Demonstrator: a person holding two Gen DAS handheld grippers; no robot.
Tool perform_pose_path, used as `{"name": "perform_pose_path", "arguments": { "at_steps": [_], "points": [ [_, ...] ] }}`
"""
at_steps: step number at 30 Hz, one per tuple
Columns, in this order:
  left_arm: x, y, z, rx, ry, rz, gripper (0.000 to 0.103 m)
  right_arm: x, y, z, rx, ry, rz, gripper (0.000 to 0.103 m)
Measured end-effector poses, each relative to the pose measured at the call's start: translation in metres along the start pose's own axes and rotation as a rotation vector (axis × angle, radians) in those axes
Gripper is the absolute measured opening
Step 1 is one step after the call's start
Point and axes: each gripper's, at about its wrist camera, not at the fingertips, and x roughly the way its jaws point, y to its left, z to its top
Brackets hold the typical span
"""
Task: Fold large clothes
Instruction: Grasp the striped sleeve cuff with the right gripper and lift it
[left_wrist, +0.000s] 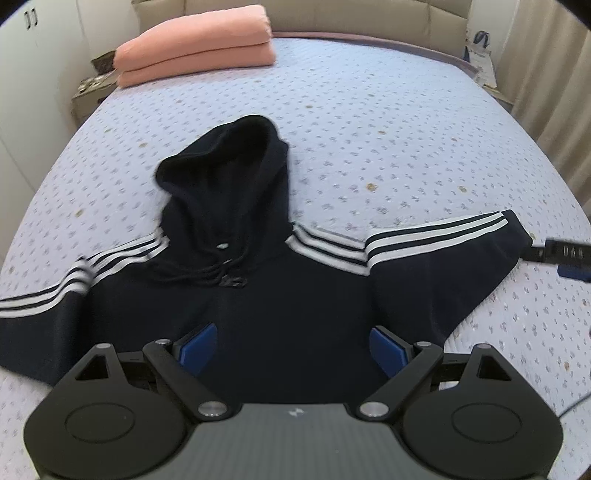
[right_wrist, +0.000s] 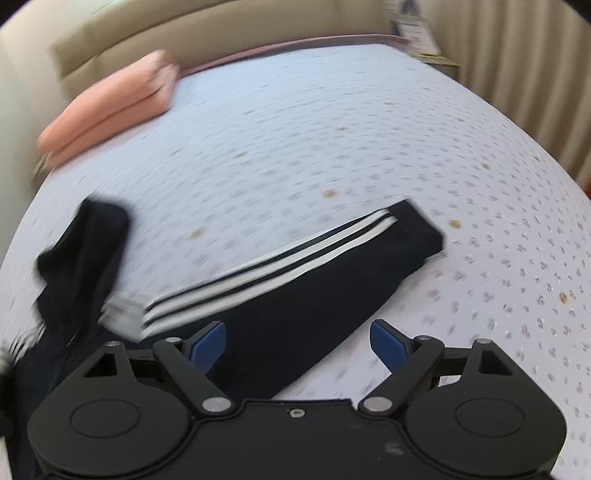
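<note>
A dark navy hoodie with white sleeve stripes lies spread front-up on the bed, hood pointing away, both sleeves stretched out sideways. My left gripper is open and empty above the hoodie's chest. My right gripper is open and empty over the hoodie's right sleeve, near the sleeve's lower edge; the view is blurred. The right gripper's tip also shows in the left wrist view, just past the sleeve cuff. The hood shows at the left in the right wrist view.
The bed has a pale blue dotted cover. A folded pink blanket lies at the far left by the beige headboard. A nightstand stands at the left, curtains at the right.
</note>
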Motion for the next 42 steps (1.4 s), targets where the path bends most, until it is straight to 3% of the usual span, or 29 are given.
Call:
{"name": "perform_pose_path", "arguments": {
  "at_steps": [5, 7, 9, 13, 14, 15, 17, 18, 19, 21, 25, 30, 32, 36, 37, 39, 42],
  "points": [
    [0.048, -0.021, 0.009, -0.006, 0.001, -0.023, 0.084, 0.072, -0.074, 0.037, 0.146, -0.013, -0.055, 0.099],
    [0.066, -0.028, 0.012, -0.003, -0.010, -0.017, 0.068, 0.101, -0.098, 0.046, 0.219, 0.003, -0.081, 0.099],
    [0.084, -0.035, 0.016, 0.013, -0.004, -0.010, 0.063, 0.124, -0.115, 0.051, 0.273, 0.013, -0.094, 0.099],
    [0.104, -0.041, 0.022, 0.019, 0.007, -0.021, 0.063, 0.158, -0.136, 0.055, 0.356, 0.017, -0.101, 0.099],
    [0.109, -0.043, 0.023, 0.026, 0.008, -0.021, 0.063, 0.165, -0.140, 0.055, 0.378, 0.021, -0.099, 0.094],
    [0.112, -0.044, 0.024, 0.035, 0.011, -0.018, 0.063, 0.172, -0.143, 0.055, 0.396, 0.026, -0.086, 0.080],
    [0.121, -0.046, 0.025, 0.059, 0.018, -0.001, 0.063, 0.180, -0.138, 0.054, 0.386, 0.023, -0.078, 0.065],
    [0.126, -0.047, 0.025, 0.066, 0.023, 0.004, 0.062, 0.179, -0.133, 0.054, 0.350, 0.000, -0.082, 0.037],
    [0.130, -0.047, 0.025, 0.069, 0.030, 0.007, 0.062, 0.178, -0.129, 0.054, 0.310, -0.002, -0.051, 0.018],
    [0.137, -0.047, 0.027, 0.056, 0.044, -0.009, 0.062, 0.168, -0.125, 0.056, 0.284, -0.018, -0.029, 0.018],
    [0.143, -0.053, 0.031, 0.051, 0.045, -0.049, 0.062, 0.103, -0.130, 0.053, 0.233, -0.143, -0.063, 0.017],
    [0.147, -0.083, 0.034, 0.094, 0.024, -0.109, 0.067, -0.003, -0.154, 0.027, 0.184, -0.312, -0.349, 0.017],
    [0.155, -0.100, 0.032, 0.120, 0.023, -0.119, 0.072, -0.025, -0.172, 0.010, 0.209, -0.305, -0.429, 0.017],
    [0.200, -0.136, 0.016, 0.236, 0.084, -0.063, 0.075, -0.013, -0.194, -0.021, 0.248, -0.205, -0.456, 0.017],
    [0.208, -0.143, 0.010, 0.266, 0.067, -0.022, 0.087, -0.008, -0.196, -0.026, 0.257, -0.189, -0.449, 0.017],
    [0.209, -0.147, 0.005, 0.283, 0.004, 0.027, 0.092, -0.002, -0.190, -0.032, 0.257, -0.173, -0.439, 0.017],
    [0.194, -0.129, 0.010, 0.205, 0.013, -0.043, 0.068, -0.009, -0.170, -0.039, 0.229, -0.189, -0.403, 0.017]
  ]
}}
